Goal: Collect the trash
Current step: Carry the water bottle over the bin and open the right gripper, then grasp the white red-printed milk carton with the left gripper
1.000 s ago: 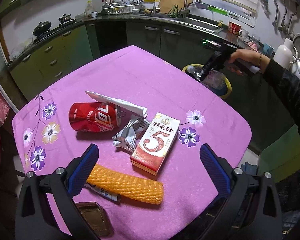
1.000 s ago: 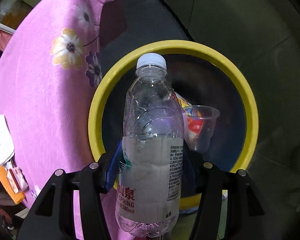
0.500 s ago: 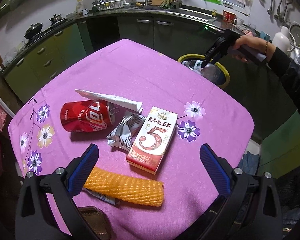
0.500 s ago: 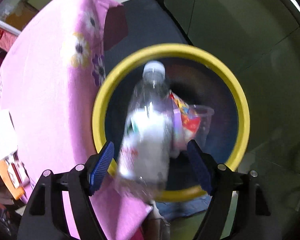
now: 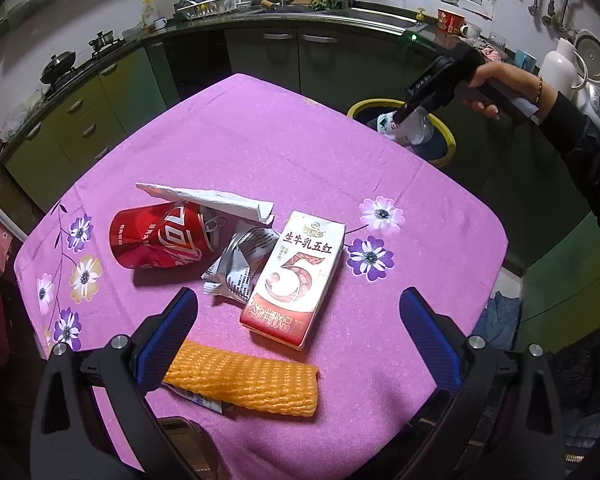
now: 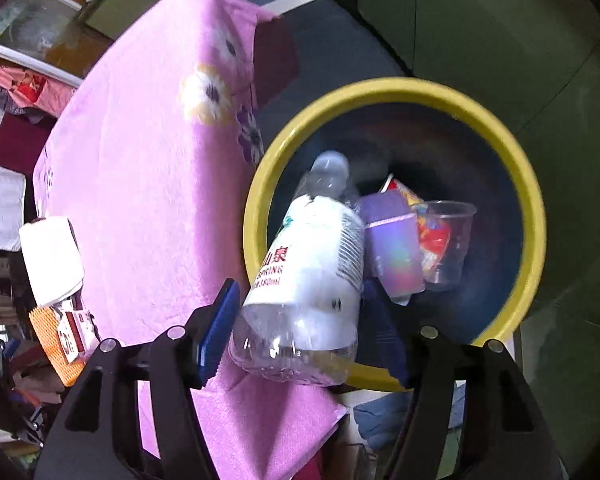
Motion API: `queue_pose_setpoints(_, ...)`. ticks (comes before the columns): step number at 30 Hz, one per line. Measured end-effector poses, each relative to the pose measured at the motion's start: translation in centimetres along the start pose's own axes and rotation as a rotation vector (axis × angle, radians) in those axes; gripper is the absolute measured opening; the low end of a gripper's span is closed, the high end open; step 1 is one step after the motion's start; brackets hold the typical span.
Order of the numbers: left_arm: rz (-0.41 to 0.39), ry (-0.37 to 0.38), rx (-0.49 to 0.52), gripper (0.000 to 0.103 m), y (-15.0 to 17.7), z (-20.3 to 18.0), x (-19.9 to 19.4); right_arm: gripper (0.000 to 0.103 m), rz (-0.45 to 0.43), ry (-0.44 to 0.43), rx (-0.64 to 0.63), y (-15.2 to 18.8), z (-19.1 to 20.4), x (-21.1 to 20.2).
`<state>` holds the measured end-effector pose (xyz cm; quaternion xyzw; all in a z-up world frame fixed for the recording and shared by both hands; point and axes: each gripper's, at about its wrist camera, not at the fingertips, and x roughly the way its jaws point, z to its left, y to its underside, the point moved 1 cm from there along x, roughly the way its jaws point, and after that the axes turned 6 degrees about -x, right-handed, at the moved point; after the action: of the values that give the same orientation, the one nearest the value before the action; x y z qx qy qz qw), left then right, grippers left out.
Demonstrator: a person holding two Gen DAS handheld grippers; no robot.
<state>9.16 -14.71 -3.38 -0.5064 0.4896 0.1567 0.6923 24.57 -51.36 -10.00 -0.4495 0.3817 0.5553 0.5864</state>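
My right gripper [image 6: 304, 328] is open over the yellow-rimmed bin [image 6: 534, 216]. A clear water bottle [image 6: 312, 264] is loose between its fingers, tilting cap-first into the bin. It also shows in the left wrist view [image 5: 410, 130] under the right gripper [image 5: 414, 110]. My left gripper [image 5: 300, 316] is open and empty above the pink table [image 5: 260, 140]. Below it lie a red can [image 5: 156, 242], a folded white paper [image 5: 212, 202], a crumpled silver wrapper [image 5: 236, 266], a red-and-white carton [image 5: 300, 274] and an orange foam net [image 5: 244, 384].
The bin holds a plastic cup [image 6: 446, 240], a purple carton [image 6: 394, 248] and a colourful wrapper. It stands on the floor at the table's far right corner [image 5: 444, 136]. Kitchen cabinets [image 5: 320, 60] run behind. A brown tray [image 5: 188, 440] sits at the table's near edge.
The right gripper has opened and let go of the water bottle, which is tipping down into the bin. The left gripper has held its place above the table.
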Motion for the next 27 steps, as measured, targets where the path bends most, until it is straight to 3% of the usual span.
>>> queue_pose_setpoints(10, 0.008, -0.013, 0.032, 0.096, -0.4, -0.2, 0.4, 0.068, -0.118, 0.008, 0.021, 1.0, -0.4, -4.0)
queue_pose_setpoints(17, 0.031, 0.032, 0.046, 0.096, -1.1, 0.3, 1.5, 0.068, -0.152, -0.021, 0.021, 2.2, -0.6, -4.7)
queue_pose_setpoints(27, 0.189, 0.138, 0.225, 0.096, -2.6, 0.5, 6.2, 0.07, -0.23, -0.095, -0.01, 5.6, 0.4, -6.5)
